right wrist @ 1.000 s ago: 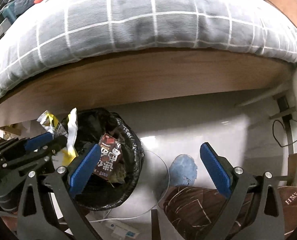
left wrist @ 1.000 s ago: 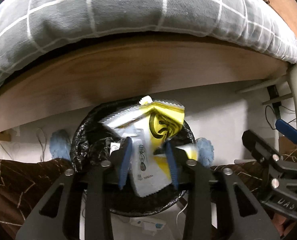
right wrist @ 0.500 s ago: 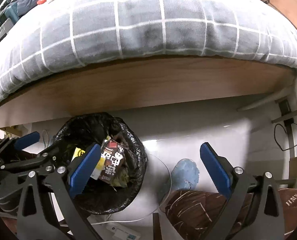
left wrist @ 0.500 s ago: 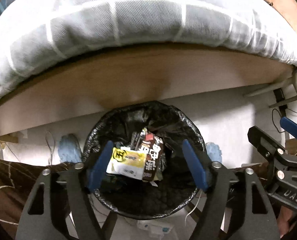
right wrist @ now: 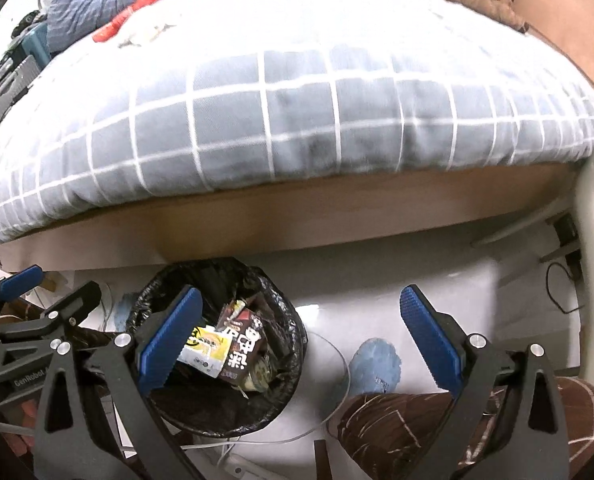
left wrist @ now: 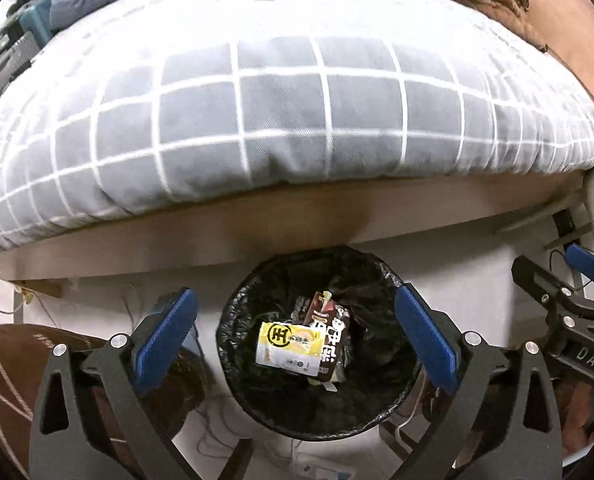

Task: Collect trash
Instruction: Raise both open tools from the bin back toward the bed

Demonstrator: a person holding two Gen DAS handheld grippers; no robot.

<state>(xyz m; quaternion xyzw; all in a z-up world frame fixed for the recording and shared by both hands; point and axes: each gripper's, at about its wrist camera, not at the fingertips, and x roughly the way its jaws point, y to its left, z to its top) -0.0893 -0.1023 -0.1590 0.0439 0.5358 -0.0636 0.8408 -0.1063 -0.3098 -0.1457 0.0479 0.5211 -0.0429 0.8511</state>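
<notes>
A black-lined trash bin [left wrist: 233, 320] stands on the pale floor against the bed frame. Inside it lie a yellow-and-white snack wrapper [left wrist: 289, 346] and a brown drink carton [left wrist: 333, 332]. My left gripper [left wrist: 291, 298] hangs above the bin. Its jaws are opening wide, and nothing is between the pads. The right wrist view shows the same bin [right wrist: 293, 320], wrapper [right wrist: 207, 346] and carton [right wrist: 245, 340] at lower left. My right gripper [right wrist: 301, 296] is open and empty, just right of the bin, over the floor.
A bed with a grey checked duvet [left wrist: 297, 120] and a wooden side board [left wrist: 257, 220] fills the upper half. A blue slipper [right wrist: 375, 364] and a person's leg in brown patterned trousers [right wrist: 397, 424] sit near the bin. Cables [right wrist: 557, 280] trail at right.
My left gripper let go of the yellow wrapper, which dropped into the bin, and its jaws spread wide. Both grippers rose, so more of the bed shows.
</notes>
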